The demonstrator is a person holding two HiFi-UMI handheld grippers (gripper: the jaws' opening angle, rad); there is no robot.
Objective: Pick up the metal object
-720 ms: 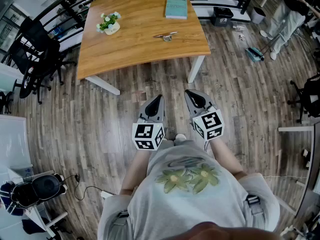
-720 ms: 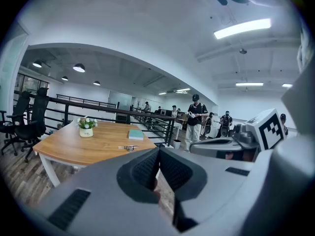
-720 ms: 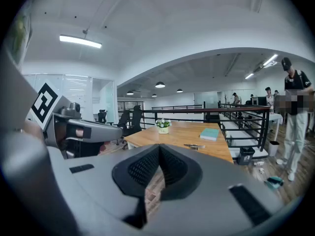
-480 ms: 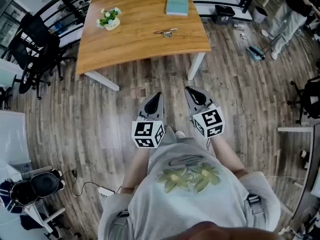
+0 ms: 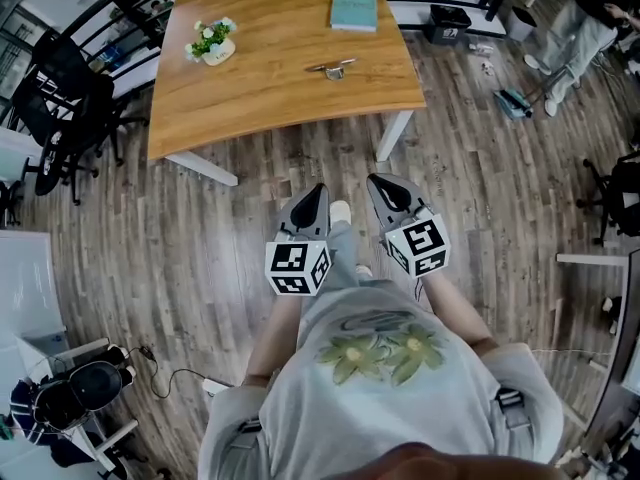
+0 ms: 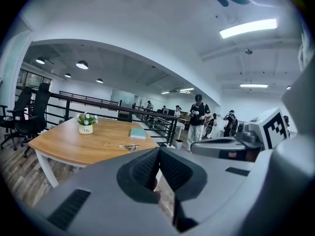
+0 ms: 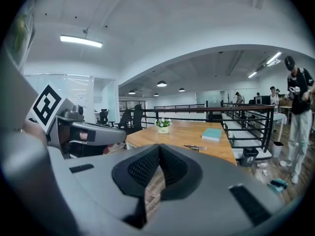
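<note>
- My left gripper (image 5: 318, 192) is clenched: in the left gripper view its 2 ribbed pads meet at the tips, and nothing sits between them.
- My right gripper (image 5: 379, 182) is clenched as well, with its pads pressed together and empty in the right gripper view.
- Both grippers hang side by side over the wood floor (image 5: 200, 238), just in front of the person's torso. They tilt slightly downward and are aimed toward the table (image 5: 260, 93).
- Each gripper carries its marker cube at the rear, close to the person's shirt (image 5: 380, 368).
- The metal object (image 5: 331, 69) lies flat on the table, on its right half and near the front edge, well apart from both grippers.
- Both gripper views show the metal object small, on the tabletop, above the joined jaw tips.
- A teal book (image 5: 354, 9) lies flat farther back on the table, beyond the metal object and apart from it.
- A small flower pot (image 5: 210, 44) stands upright on the table's left part, well apart from the metal object.
- The light tip of a shoe (image 5: 340, 211) shows on the floor between the 2 grippers.
- Black office chairs (image 5: 60, 108) stand to the left of the table, and a black railing (image 7: 205, 108) runs behind it.
- Another person (image 5: 572, 28) stands on the floor at the far right, well away from the table.
</note>
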